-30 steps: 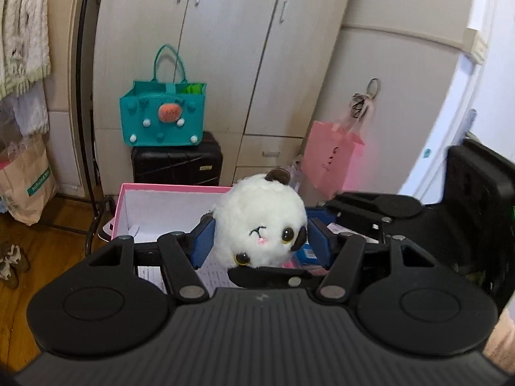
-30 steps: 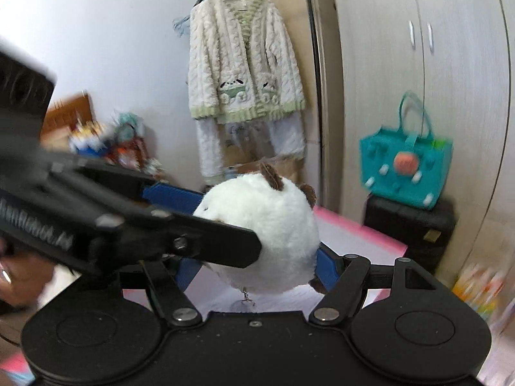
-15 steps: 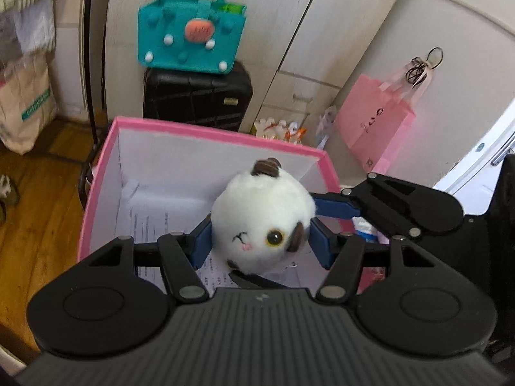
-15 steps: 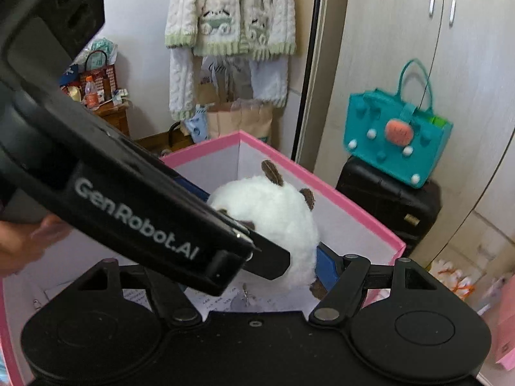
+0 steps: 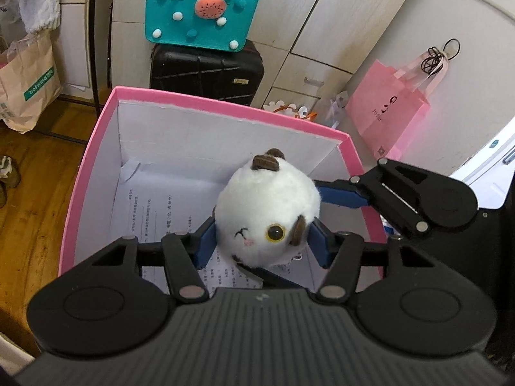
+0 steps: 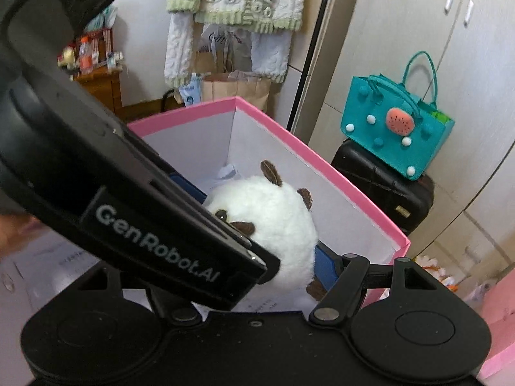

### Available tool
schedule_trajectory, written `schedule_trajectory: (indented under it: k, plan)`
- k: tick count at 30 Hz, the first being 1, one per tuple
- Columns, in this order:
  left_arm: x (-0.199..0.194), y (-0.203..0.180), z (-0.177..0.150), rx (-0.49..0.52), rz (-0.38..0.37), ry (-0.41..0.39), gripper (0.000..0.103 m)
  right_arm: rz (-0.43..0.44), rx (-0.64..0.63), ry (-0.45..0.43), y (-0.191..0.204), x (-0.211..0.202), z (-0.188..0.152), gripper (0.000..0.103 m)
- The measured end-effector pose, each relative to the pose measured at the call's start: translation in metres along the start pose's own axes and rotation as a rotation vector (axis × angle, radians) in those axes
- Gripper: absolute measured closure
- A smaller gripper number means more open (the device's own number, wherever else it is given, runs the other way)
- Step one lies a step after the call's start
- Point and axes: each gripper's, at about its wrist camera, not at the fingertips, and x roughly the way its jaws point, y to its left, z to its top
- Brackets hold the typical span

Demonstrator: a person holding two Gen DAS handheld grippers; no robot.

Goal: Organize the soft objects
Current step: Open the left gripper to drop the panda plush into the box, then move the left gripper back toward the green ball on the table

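Bedroom corner: pale wardrobe doors behind, a teal felt tote bag with pom-poms (image 5: 202, 6) on a black hard-shell suitcase (image 5: 206, 70), both well beyond the fingertips; a pink paper gift bag (image 5: 388, 122) hangs ahead and to the right.

Directly below and ahead of both grippers: open pink-rimmed cardboard box with white inner walls (image 5: 225, 109), printed paper sheets lining its floor.

Round white plush toy with brown ears and a stitched face (image 5: 267, 212) sits between the blue pads of the left gripper (image 5: 262, 241), face toward that camera. Left jaws have just been closing a little; the pads press the toy's sides, so it is clamped.

Right gripper (image 6: 257, 234) comes in from the right, crossing the left one. One blue pad shows against the toy's flank; the other is hidden behind the left gripper's body, but the toy appears clasped there too.

Judgement: a two-sided hold keeps a squashy ball from rolling out. Toy hangs inside the box mouth, apparently above the papers; contact with the floor cannot be confirmed. Release looks like the step due.
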Motion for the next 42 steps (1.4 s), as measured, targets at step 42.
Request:
schedule_trajectory:
  k: [42]
  plan:
    - [-0.155, -0.053, -0.074, 0.266, 0.092, -0.136, 0.045, 0.172, 0.333, -0.121, -0.009, -0.155, -0.061, 0.043]
